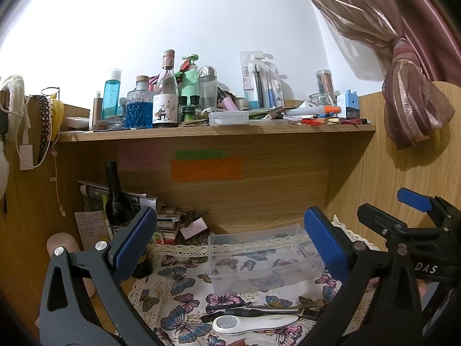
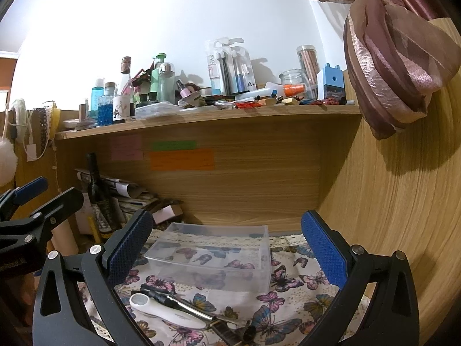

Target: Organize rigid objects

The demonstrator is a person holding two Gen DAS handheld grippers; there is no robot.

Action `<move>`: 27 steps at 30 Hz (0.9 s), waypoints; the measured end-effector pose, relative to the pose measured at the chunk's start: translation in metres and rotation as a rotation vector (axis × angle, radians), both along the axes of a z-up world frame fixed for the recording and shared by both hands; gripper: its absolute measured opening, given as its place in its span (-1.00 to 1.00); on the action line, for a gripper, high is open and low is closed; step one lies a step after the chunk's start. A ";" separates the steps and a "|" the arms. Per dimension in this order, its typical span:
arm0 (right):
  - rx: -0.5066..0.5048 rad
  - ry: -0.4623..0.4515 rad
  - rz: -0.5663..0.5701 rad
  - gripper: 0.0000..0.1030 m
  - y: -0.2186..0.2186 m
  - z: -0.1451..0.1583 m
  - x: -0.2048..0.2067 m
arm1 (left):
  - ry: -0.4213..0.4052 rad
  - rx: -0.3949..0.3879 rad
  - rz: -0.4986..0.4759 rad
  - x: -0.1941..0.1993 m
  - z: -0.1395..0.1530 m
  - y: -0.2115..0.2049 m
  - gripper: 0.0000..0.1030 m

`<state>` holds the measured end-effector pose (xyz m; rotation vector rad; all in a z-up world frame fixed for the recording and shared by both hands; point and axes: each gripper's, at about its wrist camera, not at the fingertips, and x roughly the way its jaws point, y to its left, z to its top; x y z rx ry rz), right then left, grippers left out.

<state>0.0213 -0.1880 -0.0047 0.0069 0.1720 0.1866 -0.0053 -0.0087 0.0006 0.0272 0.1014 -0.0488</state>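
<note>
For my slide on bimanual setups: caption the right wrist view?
Open right gripper faces an empty clear plastic box on a butterfly-print cloth.

White wall above, brightly lit at upper left. Wood-grain desk hutch: back panel carries pink, green and orange sticky notes; the shelf over it is crowded with bottles and stationery; a side panel closes the right. Mauve curtain, tied in a bundle, hangs at upper right; butterfly-print cloth with lace edge covers the desk.
</note>
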 end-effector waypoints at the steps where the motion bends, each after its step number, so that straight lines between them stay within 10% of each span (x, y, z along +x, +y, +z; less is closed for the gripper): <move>1: 0.001 0.001 0.000 1.00 0.000 0.000 0.000 | 0.000 0.000 0.000 0.000 0.000 0.000 1.00; 27: -0.004 0.022 0.025 1.00 0.005 -0.007 0.005 | 0.055 -0.005 -0.002 0.010 -0.008 0.002 1.00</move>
